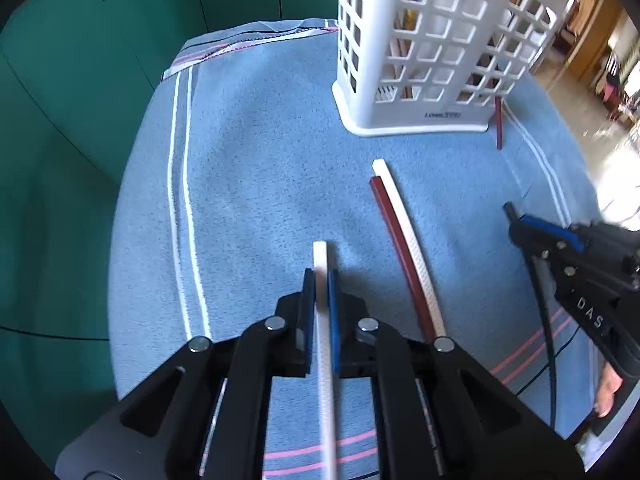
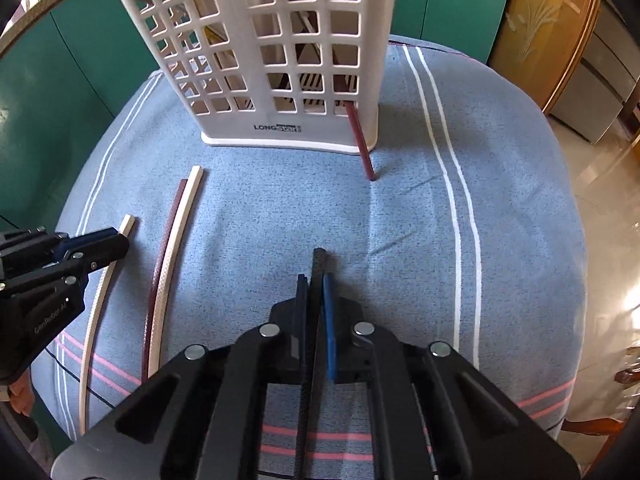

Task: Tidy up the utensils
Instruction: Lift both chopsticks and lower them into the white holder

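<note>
My left gripper point(image 1: 321, 276) is shut on a white chopstick point(image 1: 320, 252), whose tip sticks out past the blue pads. My right gripper point(image 2: 315, 280) is shut on a black chopstick point(image 2: 319, 258) in the same way. A dark red chopstick point(image 1: 394, 232) and a second white one point(image 1: 404, 220) lie side by side on the cloth between the two grippers. Further back stands a white lattice utensil basket point(image 1: 420, 60) with several sticks inside. Another dark red chopstick point(image 2: 362, 148) pokes out through a low hole in the basket point(image 2: 280, 60) onto the cloth.
A blue towel point(image 2: 400, 220) with white and pink stripes covers the table. Green cabinet doors point(image 1: 80, 100) stand behind it. The table drops off to a shiny floor point(image 2: 600, 200) on the right. A person's hand point(image 1: 608, 392) shows below the right gripper point(image 1: 514, 220).
</note>
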The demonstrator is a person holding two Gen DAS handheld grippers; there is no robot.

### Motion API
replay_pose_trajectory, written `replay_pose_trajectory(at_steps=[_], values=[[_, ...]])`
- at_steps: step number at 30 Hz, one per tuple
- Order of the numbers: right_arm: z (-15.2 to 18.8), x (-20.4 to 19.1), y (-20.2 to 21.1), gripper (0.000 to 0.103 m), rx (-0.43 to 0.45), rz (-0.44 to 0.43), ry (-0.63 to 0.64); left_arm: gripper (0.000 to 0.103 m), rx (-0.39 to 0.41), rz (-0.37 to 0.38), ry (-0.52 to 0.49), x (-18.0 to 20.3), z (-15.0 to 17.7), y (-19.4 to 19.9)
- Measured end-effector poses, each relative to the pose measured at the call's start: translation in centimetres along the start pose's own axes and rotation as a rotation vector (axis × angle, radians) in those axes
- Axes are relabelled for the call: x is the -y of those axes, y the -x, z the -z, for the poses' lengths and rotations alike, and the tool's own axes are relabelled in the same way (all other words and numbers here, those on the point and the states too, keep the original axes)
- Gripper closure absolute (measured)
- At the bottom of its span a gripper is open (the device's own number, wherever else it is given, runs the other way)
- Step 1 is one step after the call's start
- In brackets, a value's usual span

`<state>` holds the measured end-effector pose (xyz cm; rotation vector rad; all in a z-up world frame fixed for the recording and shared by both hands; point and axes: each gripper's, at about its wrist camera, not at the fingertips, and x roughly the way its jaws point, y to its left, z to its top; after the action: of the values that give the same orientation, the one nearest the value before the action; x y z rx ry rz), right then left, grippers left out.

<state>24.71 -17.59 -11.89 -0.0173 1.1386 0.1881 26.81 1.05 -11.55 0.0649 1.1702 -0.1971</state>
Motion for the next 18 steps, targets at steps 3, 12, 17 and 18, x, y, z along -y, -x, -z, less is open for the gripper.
replay_pose_trajectory(at_steps=[3,12,17,18], values=[[-0.2,0.5,0.3,0.096,0.007,-0.027,-0.013,0.097,0.008,0.035,0.037,-0.4,-0.1,0.3],[0.2,1.1,10.8,0.096,0.234,-0.093,-0.007,0.097,0.259,0.057,0.018,-0.1,0.6,10.4],[1.1,1.0,17.3,0.096,0.390,-0.115,-0.009,0.097,0.483,0.037,0.015,0.6,2.1,17.5],[1.3,1.3,18.2,0.096,0.413,-0.122,-0.011,0.097,0.516,0.030,0.006,0.9,2.4,18.2]])
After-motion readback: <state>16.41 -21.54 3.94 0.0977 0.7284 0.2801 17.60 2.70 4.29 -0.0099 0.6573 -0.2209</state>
